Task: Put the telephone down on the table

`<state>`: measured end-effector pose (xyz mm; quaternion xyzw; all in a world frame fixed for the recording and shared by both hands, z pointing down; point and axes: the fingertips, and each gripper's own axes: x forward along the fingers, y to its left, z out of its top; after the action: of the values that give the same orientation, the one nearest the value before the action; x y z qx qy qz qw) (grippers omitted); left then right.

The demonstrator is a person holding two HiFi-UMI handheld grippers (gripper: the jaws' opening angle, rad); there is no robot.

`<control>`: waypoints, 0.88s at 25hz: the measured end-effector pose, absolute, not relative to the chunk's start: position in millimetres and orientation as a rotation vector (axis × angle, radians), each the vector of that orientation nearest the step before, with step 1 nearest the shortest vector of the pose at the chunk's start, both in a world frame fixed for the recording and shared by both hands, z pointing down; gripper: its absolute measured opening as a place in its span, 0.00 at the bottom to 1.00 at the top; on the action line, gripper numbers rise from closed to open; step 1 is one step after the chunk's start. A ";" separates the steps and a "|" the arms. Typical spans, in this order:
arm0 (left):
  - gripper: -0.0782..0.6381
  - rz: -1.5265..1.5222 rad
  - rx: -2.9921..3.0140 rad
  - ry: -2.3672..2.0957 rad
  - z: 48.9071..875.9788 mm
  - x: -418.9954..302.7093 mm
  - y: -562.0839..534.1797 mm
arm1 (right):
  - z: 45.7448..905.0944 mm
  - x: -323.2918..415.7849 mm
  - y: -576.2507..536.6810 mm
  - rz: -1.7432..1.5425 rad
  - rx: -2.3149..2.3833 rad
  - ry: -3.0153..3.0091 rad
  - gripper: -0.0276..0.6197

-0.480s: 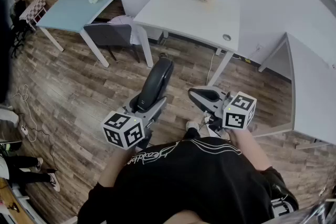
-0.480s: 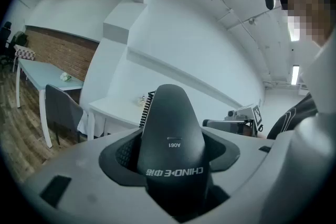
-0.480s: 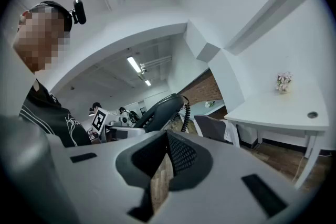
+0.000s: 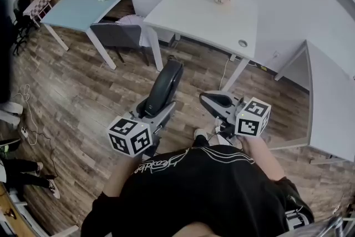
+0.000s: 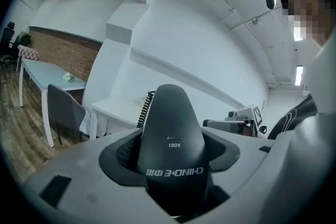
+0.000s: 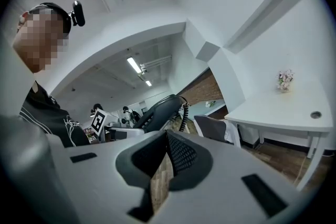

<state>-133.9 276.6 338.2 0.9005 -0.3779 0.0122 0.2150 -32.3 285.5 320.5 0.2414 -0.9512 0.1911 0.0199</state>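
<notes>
Left gripper (image 4: 151, 114): its grip has not altered over the last half second. The jaws stand wide, clamped on the telephone (image 4: 166, 86). Only the wooden floor (image 4: 83, 97) and the white table (image 4: 205, 19) have slid slightly in the head view. This suggests the carry is under way and the set-down has not begun.
Telephone: the dark handset stands between the fingers (image 5: 123, 152), its lower part squeezed by both pads. Its rounded end projects well past the tips. It hangs over the floor and touches no table.
Coiled cord (image 5: 145, 110): shows just behind the handset, beyond the fingertips.
Right gripper (image 6: 166, 144): the jaws are drawn almost together with nothing between them. The telephone lies off to the left of its fingers, apart.
White table: ahead of both sets of fingertips and well apart, it is the likely landing place.
</notes>
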 end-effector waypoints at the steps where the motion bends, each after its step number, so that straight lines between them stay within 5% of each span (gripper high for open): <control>1: 0.51 0.037 2.492 -1.053 339.1 -133.0 272.7 | 321.5 -31.0 281.3 0.602 0.745 -2.953 0.10; 22: 0.51 0.126 2.376 -1.045 376.7 0.1 99.2 | 358.0 91.4 100.6 0.822 0.713 -2.931 0.10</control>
<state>0.1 99.2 376.7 0.8808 -0.3873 0.0468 0.2682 91.4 100.6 358.0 0.2280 -0.9374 0.2630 0.0077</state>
